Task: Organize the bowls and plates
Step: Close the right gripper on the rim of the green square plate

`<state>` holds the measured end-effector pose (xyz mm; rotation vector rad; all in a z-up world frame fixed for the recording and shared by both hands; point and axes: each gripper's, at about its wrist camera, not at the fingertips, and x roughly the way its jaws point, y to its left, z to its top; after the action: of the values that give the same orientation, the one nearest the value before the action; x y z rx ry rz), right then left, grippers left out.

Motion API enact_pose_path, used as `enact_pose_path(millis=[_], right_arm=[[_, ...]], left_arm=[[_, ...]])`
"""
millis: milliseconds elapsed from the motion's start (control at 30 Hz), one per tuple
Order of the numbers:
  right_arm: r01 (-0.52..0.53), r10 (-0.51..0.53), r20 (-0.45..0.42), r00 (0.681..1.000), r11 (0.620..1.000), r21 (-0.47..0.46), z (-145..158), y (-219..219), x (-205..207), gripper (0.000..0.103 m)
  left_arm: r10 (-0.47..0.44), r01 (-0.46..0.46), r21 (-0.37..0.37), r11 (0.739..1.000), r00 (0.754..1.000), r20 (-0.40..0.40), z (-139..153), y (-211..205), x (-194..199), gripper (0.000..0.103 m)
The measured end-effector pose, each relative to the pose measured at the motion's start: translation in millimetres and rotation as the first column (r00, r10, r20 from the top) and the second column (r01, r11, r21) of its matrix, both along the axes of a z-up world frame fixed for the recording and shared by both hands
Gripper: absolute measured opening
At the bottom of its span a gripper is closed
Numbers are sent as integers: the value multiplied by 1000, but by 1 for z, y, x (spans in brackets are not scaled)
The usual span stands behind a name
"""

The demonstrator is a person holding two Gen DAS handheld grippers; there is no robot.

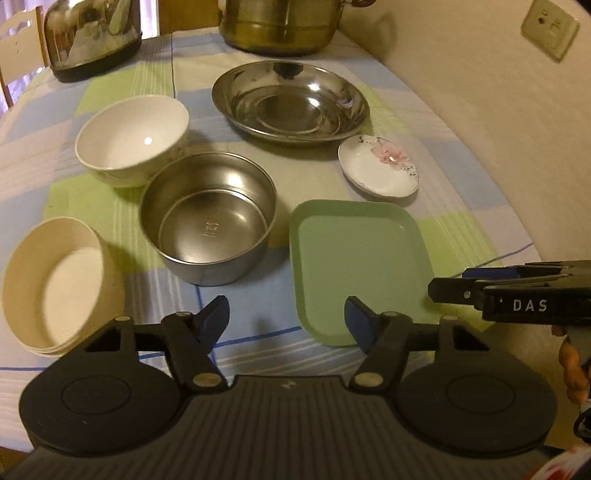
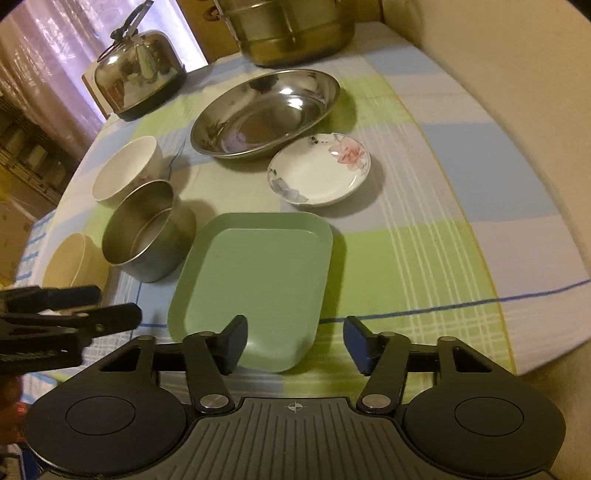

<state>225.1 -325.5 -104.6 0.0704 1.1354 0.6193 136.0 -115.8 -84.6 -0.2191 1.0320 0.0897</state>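
1. Six dishes lie spread on a checked tablecloth (image 2: 461,206), none stacked: a green tray (image 2: 255,284) nearest the front edge of the table, a flowered saucer (image 2: 319,170) just behind it toward the wall side, and a wide steel dish (image 2: 264,112) farther back.

2. On the other side sit a steel bowl (image 1: 208,218), a white bowl (image 1: 133,140) touching it from behind, and a cream bowl (image 1: 55,280) near the front edge.

3. The left gripper (image 1: 286,319) hangs low over the front edge with its jaws spread wide and empty, its tips bracketing bare cloth and the tray's near corner.

4. The right gripper (image 2: 295,341) is likewise wide open and empty, poised over the near end of the tray and pointing toward the back of the table.

5. Risk: the tray's rim is low and flat, so a shallow pinch could likely slip off or drag the cloth.

6. Risk: the steel bowl stands just beside the tray, and the two tools hover close together; a sideways reach might knock the bowl or make the grippers collide.

7. A kettle (image 2: 138,77) and a large pot (image 2: 291,33) crowd the back edge, leaving little room for stacking there.
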Motion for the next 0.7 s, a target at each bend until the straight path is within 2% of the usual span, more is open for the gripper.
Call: enact_pose_path(millis=[100,200,267,433,700], right_arm=[[-13,13,2,1000,1000,5,-5,0,12,53],[-50,50,-6,999,999,10,-9,3,19,41],[-74,74,-11,997,997,6,-13,7,23,37],[-92,92,-32,995,996,4,-21,9,31,27],[-110,110,-56,992,994,10,-28,8,40,20]], left_arm=[[15,-15,7,1000,1000,-22,-9,-6,8,53],[22,-22,26,999,999,-29,-16,-11,14,44],[28,-27,36,999,999,-34,-21,-13,18,34],[44,-42,48,998,998,-42,-30,-17,27,27],[68,-66,46,997,996,-57,-36,-20,33,17]])
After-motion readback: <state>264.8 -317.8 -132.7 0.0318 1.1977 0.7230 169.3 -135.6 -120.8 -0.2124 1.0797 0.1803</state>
